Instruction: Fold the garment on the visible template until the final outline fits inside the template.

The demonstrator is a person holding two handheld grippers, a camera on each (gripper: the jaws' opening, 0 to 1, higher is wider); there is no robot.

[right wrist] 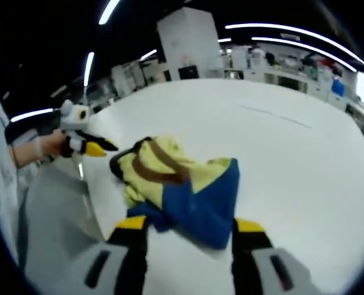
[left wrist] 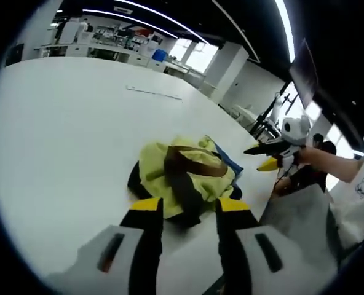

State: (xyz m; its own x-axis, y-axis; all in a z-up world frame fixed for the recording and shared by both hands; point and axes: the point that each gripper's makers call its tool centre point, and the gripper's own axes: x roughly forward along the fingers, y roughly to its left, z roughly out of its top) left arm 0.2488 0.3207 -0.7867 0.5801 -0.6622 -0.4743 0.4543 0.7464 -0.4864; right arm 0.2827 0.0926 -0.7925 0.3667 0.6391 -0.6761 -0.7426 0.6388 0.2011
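A crumpled garment (left wrist: pixel 181 175), yellow with a brown band and a blue part, lies in a heap on the white table (left wrist: pixel 71 129). My left gripper (left wrist: pixel 189 206) is open just short of it, its yellow-tipped jaws either side of the heap's near edge. In the right gripper view the same garment (right wrist: pixel 182 184) shows its blue side towards me. My right gripper (right wrist: pixel 190 225) is open, with the blue cloth lying at its jaw tips. Each gripper also appears in the other's view, held in a hand: the right gripper (left wrist: pixel 262 157) and the left gripper (right wrist: pixel 99 147).
A thin pale strip (left wrist: pixel 152 92) lies far out on the table, also seen as the strip (right wrist: pixel 274 115). The table edge runs close beside the garment, with grey floor (left wrist: pixel 299 215) beyond. A person's hand (left wrist: pixel 320 161) and white sleeve are there. Workbenches (left wrist: pixel 108 46) stand in the background.
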